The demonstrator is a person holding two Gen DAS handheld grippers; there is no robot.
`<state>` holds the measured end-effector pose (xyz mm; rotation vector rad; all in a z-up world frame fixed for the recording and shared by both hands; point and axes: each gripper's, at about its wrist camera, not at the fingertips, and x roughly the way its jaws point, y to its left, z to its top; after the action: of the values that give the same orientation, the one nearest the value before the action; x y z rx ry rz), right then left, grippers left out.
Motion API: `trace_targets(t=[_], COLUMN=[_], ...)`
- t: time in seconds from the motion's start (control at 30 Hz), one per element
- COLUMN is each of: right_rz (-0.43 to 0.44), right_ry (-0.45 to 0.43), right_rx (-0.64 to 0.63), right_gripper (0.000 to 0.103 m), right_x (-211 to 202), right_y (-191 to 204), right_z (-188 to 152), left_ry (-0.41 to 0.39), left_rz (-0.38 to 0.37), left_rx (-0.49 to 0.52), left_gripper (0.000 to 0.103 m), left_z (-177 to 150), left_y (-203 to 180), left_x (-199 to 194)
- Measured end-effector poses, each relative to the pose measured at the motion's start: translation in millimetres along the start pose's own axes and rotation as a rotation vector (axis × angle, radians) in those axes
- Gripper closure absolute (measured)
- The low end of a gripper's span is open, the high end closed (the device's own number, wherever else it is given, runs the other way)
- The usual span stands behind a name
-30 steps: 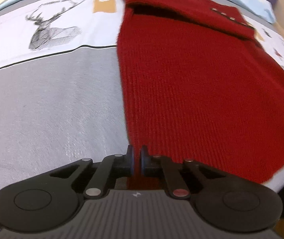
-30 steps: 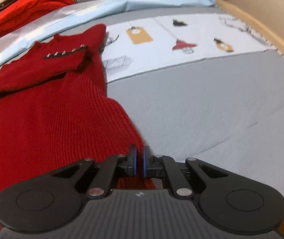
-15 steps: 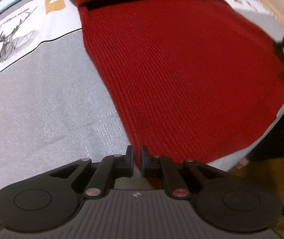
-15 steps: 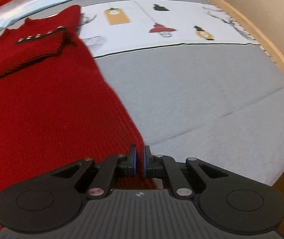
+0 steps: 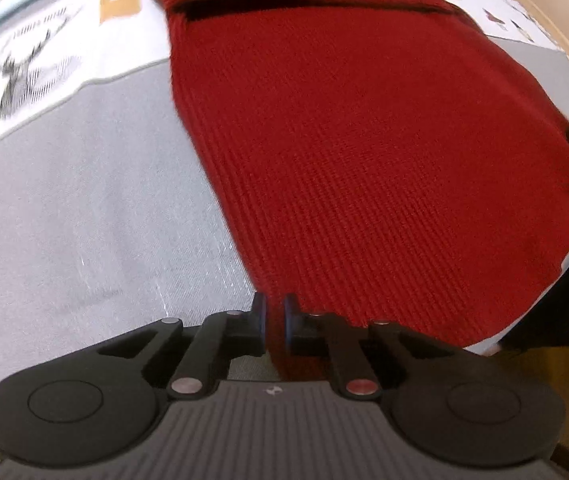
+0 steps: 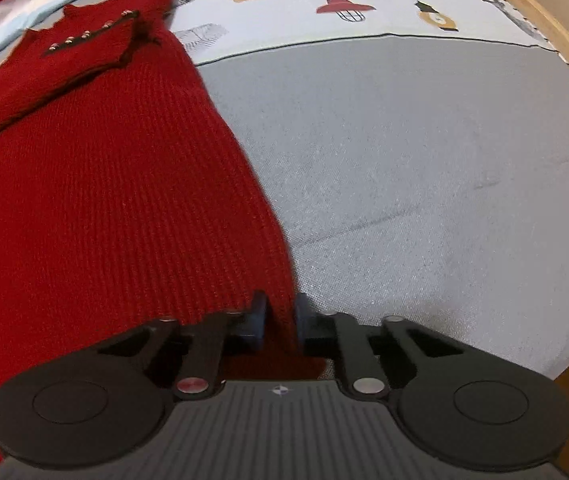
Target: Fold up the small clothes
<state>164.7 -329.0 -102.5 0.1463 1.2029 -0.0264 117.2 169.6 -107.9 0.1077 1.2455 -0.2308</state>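
A red knitted garment [image 5: 364,152] lies spread on a bed [image 5: 84,208] with a grey cover and a printed white band. The left hand-held gripper [image 5: 273,322] is clenched on the garment's near hem corner at the bottom centre of the left wrist frame; the pinched fabric disappears behind the gripper body. The right hand-held gripper [image 6: 280,320] likewise pinches the other hem corner at the bottom centre of its frame. The garment's top, with a studded dark strip [image 6: 88,34], is folded over in the upper left, partly cut off. A blurred deer print [image 5: 32,68] sits upper left.

Left gripper [image 5: 272,318], right gripper [image 6: 280,320]: fingers clamped, pointing steeply down.
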Motion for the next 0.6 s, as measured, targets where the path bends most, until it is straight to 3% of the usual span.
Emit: trace_targets(t=[0.1,0.23,0.33,0.5,0.6], right_rz=[0.052,0.070,0.148,0.101,0.013], right_ry=[-0.073,-0.120,-0.158,-0.042,-0.005], right_rx=[-0.037,-0.022,0.005,-0.055,-0.170], right_gripper=[0.096,0.097,0.097,0.098,0.096], right_x=[-22.3,-42.2,-60.9,-49.2,-42.5], right_y=[0.7,-8.3,-14.2,-10.9,2.6], right_z=[0.3,-1.6,-5.8,-16.1,-21.8], left_ry=[-0.020,-0.062,-0.083,0.009,0.053], left_rz=[0.010,0.000,0.020,0.108,0.126], left_rx=[0.025,-0.018,-0.020,0.044,0.082], left_gripper=[0.097,0.098,0.098,0.098,0.097], left_z=[-5.2,-18.4,-25.0,-30.7,-31.4], left_y=[-2.5,3.0,6.5,0.1,-11.0], left_x=[-7.0,-25.9,-41.5,-37.0,-32.3])
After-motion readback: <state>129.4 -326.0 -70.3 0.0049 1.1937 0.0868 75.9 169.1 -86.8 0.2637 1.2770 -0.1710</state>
